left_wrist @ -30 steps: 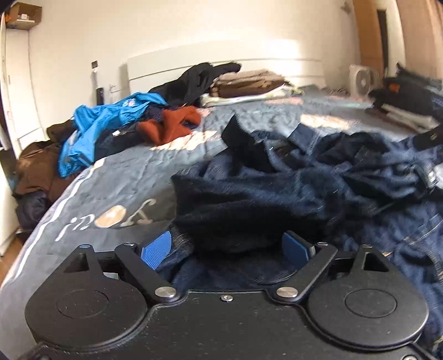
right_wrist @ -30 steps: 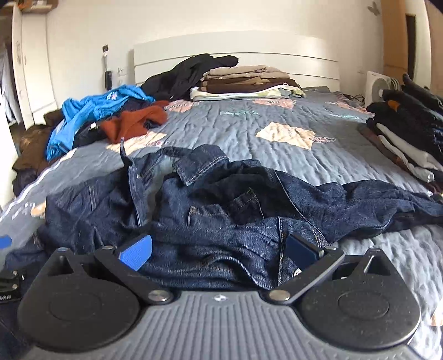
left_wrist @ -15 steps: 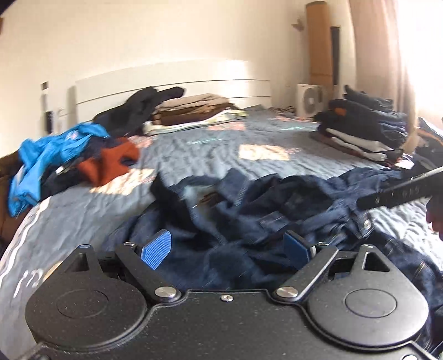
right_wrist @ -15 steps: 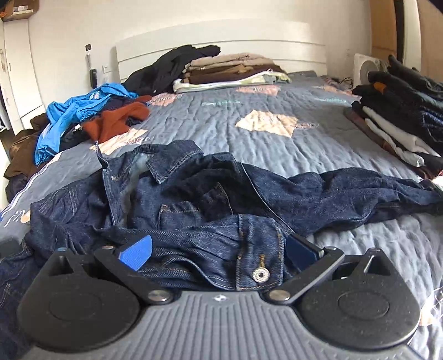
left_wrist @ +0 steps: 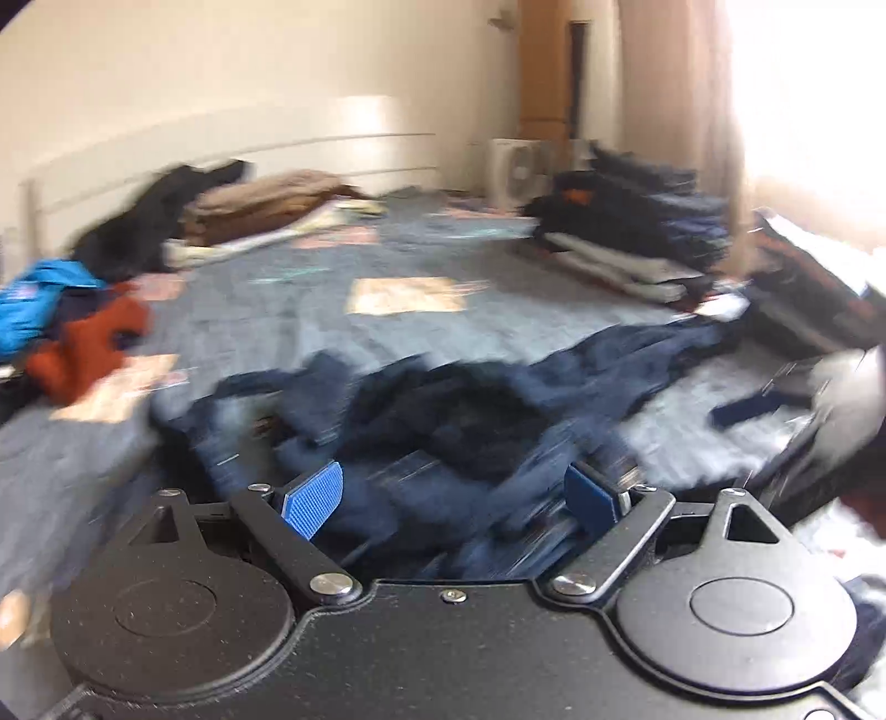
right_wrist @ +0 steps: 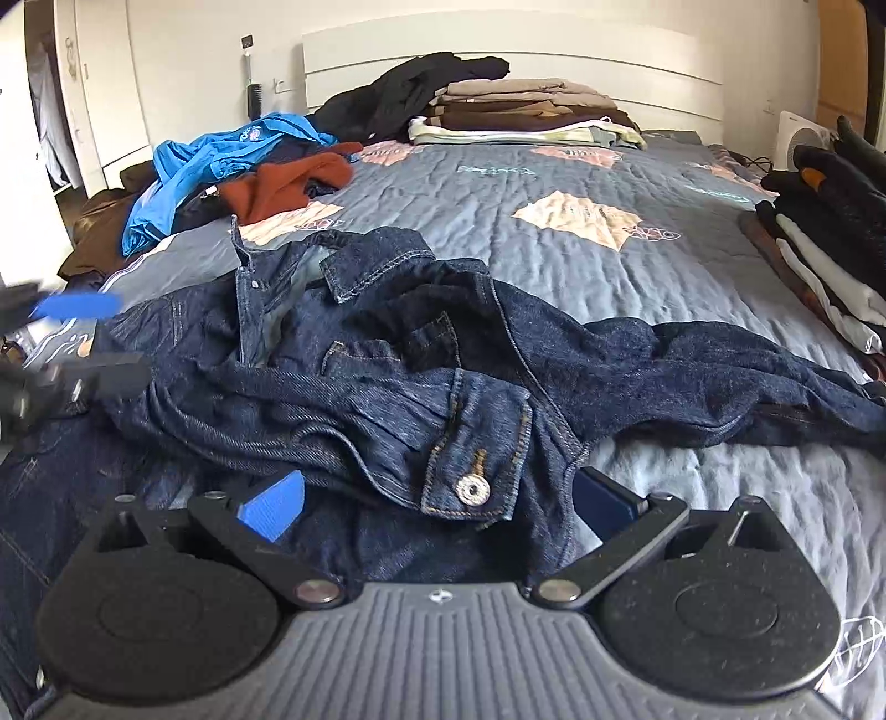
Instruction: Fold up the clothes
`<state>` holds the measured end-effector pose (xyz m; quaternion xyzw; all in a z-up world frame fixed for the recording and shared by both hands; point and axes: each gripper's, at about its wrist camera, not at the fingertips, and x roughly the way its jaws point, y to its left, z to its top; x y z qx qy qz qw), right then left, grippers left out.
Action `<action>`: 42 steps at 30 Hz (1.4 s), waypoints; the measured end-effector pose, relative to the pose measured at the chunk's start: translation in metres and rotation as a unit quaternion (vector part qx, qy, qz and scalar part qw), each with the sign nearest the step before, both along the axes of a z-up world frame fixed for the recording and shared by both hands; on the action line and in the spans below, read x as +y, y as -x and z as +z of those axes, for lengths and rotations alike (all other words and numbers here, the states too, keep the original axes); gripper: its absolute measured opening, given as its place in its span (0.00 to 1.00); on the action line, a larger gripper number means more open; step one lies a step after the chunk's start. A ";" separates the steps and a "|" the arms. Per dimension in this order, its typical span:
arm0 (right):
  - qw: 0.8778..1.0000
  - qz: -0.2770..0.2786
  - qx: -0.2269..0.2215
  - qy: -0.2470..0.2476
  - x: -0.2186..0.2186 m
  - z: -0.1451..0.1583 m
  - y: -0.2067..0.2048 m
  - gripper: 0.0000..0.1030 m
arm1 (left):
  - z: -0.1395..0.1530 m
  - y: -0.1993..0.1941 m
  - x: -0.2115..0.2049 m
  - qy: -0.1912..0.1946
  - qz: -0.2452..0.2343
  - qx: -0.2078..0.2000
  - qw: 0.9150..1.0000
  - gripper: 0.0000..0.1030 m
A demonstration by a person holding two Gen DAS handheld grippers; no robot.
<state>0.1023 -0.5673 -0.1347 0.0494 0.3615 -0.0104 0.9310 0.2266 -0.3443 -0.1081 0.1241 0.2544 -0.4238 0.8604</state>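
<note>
so, dark denim jacket point(right_wrist: 421, 376) lies crumpled across the near part of the bed point(right_wrist: 554, 260), on the grey-blue quilt with pale patches, collar up toward the headboard, one sleeve trailing off to the right. right claw point(right_wrist: 437, 498) sits low over the jacket's near edge, jaws spread wide, blue pads either side of a flap with a metal button point(right_wrist: 470, 490); fabric lies between the jaws but the pads don't press it. left claw point(left_wrist: 451, 495) also spread wide, denim bunched between and under the pads, not pinched; that view is badly motion-blurred so finer contact can't be told. in the right wrist view the left claw shows as a blurred dark shape with a blue pad at the far left edge, just beside the jacket's left side. in the left wrist view the right claw is a blurred grey-black form at the right edge. loose heap at the bed's left side: bright blue garment point(right_wrist: 221, 166), rust-orange garment point(right_wrist: 293, 180), black garment point(right_wrist: 410, 91) near the headboard. folded tan and brown stack point(right_wrist: 526, 111) against the white headboard point(right_wrist: 498, 39). folded dark stack point(right_wrist: 830, 221) along the right edge of the bed. white fan point(left_wrist: 518, 166) stands beyond it by the wall.
</note>
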 end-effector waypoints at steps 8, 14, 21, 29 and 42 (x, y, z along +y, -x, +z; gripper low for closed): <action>0.999 -0.006 0.002 -0.040 -0.023 -0.003 0.008 1.00 | -0.011 -0.055 -0.093 -0.057 -0.102 0.095 0.989 0.67; 0.998 0.006 0.000 -0.067 -0.028 -0.005 0.008 1.00 | -0.054 -0.073 -0.133 -0.126 -0.131 0.133 0.974 0.67; 0.997 0.013 -0.001 -0.081 -0.025 -0.004 0.003 1.00 | -0.079 -0.086 -0.146 -0.139 -0.152 0.178 0.962 0.67; 0.996 0.009 -0.003 -0.085 -0.024 -0.003 0.002 1.00 | -0.085 -0.094 -0.143 -0.109 -0.163 0.202 0.960 0.39; 0.996 0.002 -0.013 -0.093 -0.024 0.000 0.001 1.00 | -0.036 -0.110 -0.143 -0.066 -0.135 0.121 0.981 0.20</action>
